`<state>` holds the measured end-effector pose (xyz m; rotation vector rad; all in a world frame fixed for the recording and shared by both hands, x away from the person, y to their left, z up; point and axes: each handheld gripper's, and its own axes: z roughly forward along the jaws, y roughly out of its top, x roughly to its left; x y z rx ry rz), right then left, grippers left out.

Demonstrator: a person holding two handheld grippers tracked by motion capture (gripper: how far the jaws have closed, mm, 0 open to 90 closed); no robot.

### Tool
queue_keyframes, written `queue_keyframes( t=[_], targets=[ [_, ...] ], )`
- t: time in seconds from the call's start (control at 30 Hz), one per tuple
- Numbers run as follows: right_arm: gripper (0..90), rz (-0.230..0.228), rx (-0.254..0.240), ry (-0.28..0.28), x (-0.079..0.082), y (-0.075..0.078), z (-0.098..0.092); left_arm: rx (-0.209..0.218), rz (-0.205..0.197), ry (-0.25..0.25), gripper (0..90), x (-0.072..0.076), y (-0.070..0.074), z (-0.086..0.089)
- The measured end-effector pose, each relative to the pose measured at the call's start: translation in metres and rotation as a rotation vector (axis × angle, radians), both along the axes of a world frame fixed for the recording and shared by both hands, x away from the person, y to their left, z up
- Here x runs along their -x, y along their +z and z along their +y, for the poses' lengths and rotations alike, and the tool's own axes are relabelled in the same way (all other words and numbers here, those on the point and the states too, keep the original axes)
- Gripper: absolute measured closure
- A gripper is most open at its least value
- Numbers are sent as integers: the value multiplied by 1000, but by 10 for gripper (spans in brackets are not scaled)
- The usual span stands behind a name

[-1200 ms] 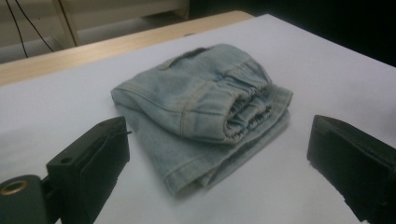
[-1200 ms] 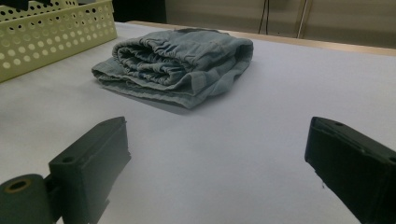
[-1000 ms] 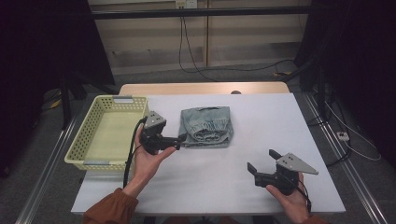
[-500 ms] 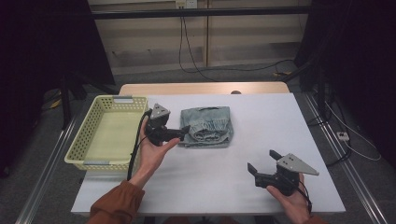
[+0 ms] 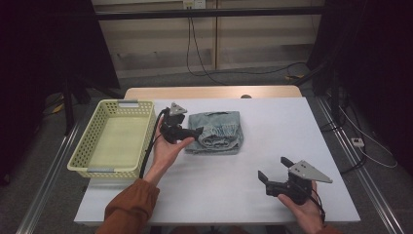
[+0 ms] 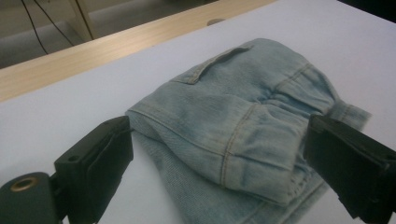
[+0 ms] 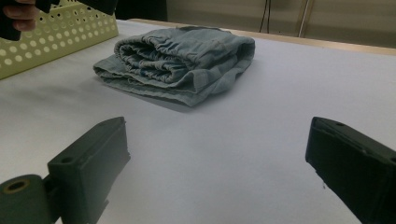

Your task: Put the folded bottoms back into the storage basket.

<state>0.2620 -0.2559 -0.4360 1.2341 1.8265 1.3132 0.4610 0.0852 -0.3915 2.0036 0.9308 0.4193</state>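
Basket (image 5: 113, 138) sits at the far left of the surface (image 5: 302, 131) w/ nothing in it afaict, so nothing's been put away yet; next over, the left tool (image 5: 191, 135) is at the left edge of the folded jeans (image 5: 217, 131), jaws wide apart w/ the near corner of the denim between them, but it hasn't bitten down; can't tell if the jaws are touching the cloth or just above it; in the left tool's own view the jeans (image 6: 243, 126) lie flat, folded, not lifted at all; jeans are mid-surface, just beside the basket; over on the right the right tool (image 5: 273, 173) is well apart from everything, gaping open and holding nothing, just resting near the front edge; imo we're barely started: reach is done, but grip, lift and drop in the basket are all left, if that's where it's headed.
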Motion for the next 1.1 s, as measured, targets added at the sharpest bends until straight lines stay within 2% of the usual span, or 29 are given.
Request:
queue_keyframes(
  t=[0.13,0.23,0.3,0.53,0.63,0.7,0.73,0.8,0.97,1.0,1.1],
  targets=[
    [60,3,4,2,0,0,0,-10,17,5,56,-7,-3,-3],
    [60,5,5,4,-1,-1,0,3,31,14,59,-13,-6,-7],
    [60,4,5,4,-1,0,0,-17,23,24,65,-17,-7,-10],
    [60,6,3,4,-1,-1,-1,-40,58,55,90,-36,-16,-20],
    [60,7,-4,-2,0,0,-1,-20,90,72,116,-42,-22,-21],
    [60,8,-3,0,0,0,-1,-44,93,93,136,-43,-26,-22],
    [60,8,-1,1,-1,-1,-1,-22,140,99,127,-46,-33,-22],
    [60,7,3,3,-1,-1,-1,-21,154,98,127,-47,-36,-22],
    [61,2,9,4,0,0,0,-77,187,115,165,-49,-43,-21],
    [61,2,8,5,0,0,-1,-80,198,129,174,-49,-44,-22],
    [61,2,4,3,0,0,0,-71,220,131,188,-49,-48,-19]
  ],
)
